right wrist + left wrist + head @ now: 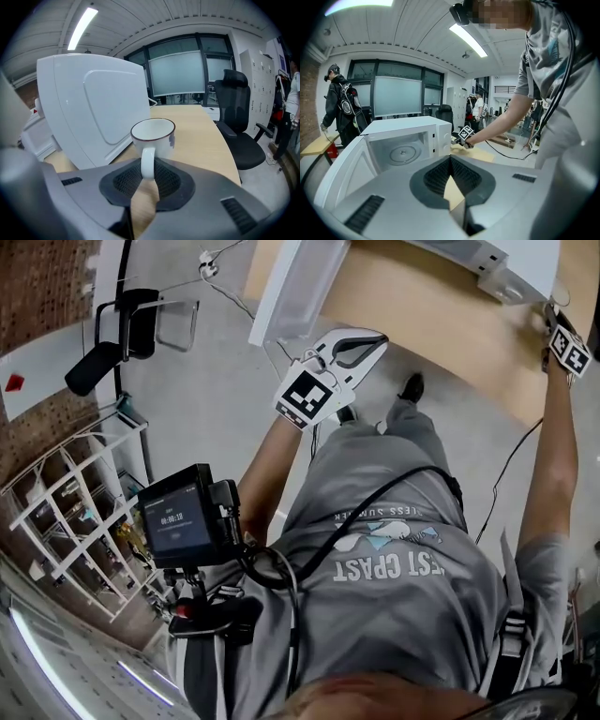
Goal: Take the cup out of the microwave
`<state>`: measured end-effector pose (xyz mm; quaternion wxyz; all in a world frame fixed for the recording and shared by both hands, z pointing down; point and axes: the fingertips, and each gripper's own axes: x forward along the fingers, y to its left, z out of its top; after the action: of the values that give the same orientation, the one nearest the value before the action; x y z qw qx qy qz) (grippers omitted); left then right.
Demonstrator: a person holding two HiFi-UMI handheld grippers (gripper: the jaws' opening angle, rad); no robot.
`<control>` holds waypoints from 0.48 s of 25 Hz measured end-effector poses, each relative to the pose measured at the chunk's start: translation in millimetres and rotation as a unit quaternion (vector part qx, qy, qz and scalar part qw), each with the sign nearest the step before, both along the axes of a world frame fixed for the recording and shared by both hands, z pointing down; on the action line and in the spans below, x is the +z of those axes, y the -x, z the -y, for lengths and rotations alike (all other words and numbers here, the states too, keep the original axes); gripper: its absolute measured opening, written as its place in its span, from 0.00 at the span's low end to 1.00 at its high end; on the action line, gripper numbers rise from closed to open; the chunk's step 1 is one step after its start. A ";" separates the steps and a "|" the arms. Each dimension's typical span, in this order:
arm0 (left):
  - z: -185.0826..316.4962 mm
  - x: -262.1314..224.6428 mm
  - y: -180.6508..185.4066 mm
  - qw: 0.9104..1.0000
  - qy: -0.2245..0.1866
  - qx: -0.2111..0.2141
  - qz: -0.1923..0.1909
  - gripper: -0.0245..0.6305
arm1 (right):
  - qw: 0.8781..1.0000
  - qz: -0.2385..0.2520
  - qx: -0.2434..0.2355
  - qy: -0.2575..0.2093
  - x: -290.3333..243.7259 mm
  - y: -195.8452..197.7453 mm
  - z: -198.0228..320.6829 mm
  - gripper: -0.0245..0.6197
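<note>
Holding right arm (555, 456) outstretched, right gripper (146, 174) jaws clamping cup (153, 136) handle

black office chair (236, 101) — beside wooden desk (204, 129) | ceiling strip light (82, 27) — lit | person (342, 110) in dark jacket, standing

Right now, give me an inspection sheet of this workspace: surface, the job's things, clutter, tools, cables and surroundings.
Surface: light wooden table, bare where it shows.
Job's things: white box microwave, door open, cavity empty; white ceramic cup with a dark rim, outside, beside the microwave.
Clutter: nothing seen.
Tools: left tool shut, nothing between its jaws; right tool shut on the cup's handle.
Cables: black cable trailing across the floor by the table.
Surroundings: black office chair at the table; white shelf rack; person with a backpack in the background.
</note>
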<state>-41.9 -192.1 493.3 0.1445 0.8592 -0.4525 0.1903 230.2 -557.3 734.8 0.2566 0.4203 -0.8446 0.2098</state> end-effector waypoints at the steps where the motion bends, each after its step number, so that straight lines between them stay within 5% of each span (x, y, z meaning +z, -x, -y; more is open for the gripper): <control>1: -2.3 1.4 2.0 1.000 0.000 -0.001 -0.001 0.10 | 1.000 -0.002 -0.001 -0.001 1.4 1.9 -1.1 0.15; 12: -18.8 -10.0 11.0 1.000 -0.003 -0.006 -0.005 0.10 | 0.999 -0.038 0.000 -0.016 -12.5 2.8 -7.7 0.15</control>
<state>-52.8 -173.4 483.3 0.1451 0.8575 -0.4579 0.1840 227.5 -549.6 722.2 0.2817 0.4323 -0.8375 0.1797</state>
